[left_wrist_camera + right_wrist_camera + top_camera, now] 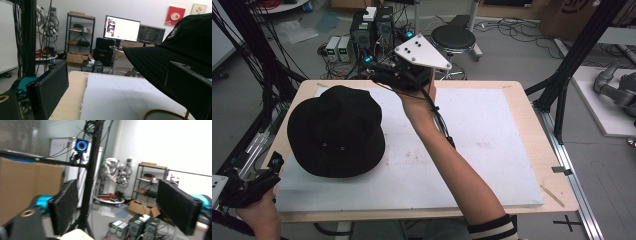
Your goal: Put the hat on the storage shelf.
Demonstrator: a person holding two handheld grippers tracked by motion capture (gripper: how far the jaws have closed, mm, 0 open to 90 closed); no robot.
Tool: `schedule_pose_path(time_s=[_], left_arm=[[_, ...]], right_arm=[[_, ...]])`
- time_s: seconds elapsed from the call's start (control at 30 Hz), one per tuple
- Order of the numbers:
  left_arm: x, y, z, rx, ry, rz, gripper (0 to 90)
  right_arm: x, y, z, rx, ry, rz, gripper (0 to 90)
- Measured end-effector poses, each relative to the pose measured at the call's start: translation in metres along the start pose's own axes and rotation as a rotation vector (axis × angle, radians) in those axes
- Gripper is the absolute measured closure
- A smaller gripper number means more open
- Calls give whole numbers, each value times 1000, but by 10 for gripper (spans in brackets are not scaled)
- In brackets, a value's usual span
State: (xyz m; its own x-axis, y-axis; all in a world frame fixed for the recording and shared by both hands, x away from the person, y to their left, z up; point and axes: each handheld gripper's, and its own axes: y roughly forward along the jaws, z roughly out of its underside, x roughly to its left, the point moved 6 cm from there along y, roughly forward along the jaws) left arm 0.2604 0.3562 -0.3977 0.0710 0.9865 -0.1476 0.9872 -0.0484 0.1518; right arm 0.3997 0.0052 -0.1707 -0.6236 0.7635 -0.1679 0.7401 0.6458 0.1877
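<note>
A black bucket hat [337, 131] lies crown up on the left half of the white board [482, 135]. In the left gripper view the hat [175, 47] lies ahead, to the right. My left gripper [271, 169] is low at the table's front left corner, short of the brim; its jaws [117, 71] stand wide open with nothing pressed between them. My right gripper [384, 75], with its grey plate [422, 52], is raised over the table's far edge, past the hat. Its jaws [117, 195] are open and hold nothing, pointing level out into the room.
The board rests on a wooden table [542, 150]. Behind the table stand power units [372, 27], a round stool [453, 37] and loose cables on the floor. Black frame posts [572, 60] rise at both sides. The right gripper's cable [442, 125] trails along the forearm.
</note>
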Motion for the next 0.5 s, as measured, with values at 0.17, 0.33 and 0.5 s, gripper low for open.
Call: schedule_pose_path(time_s=[0.17,0.33,0.5], left_arm=[[-1,1,1,4,0,2,54],[-2,1,2,6,-2,4,54],[-3,2,1,4,-3,7,54]], right_arm=[[-20,-12,-4,-15,-37,54,119],[-40,-30,-7,-20,-39,92,119],[-63,-53,-13,-33,-37,134,119]])
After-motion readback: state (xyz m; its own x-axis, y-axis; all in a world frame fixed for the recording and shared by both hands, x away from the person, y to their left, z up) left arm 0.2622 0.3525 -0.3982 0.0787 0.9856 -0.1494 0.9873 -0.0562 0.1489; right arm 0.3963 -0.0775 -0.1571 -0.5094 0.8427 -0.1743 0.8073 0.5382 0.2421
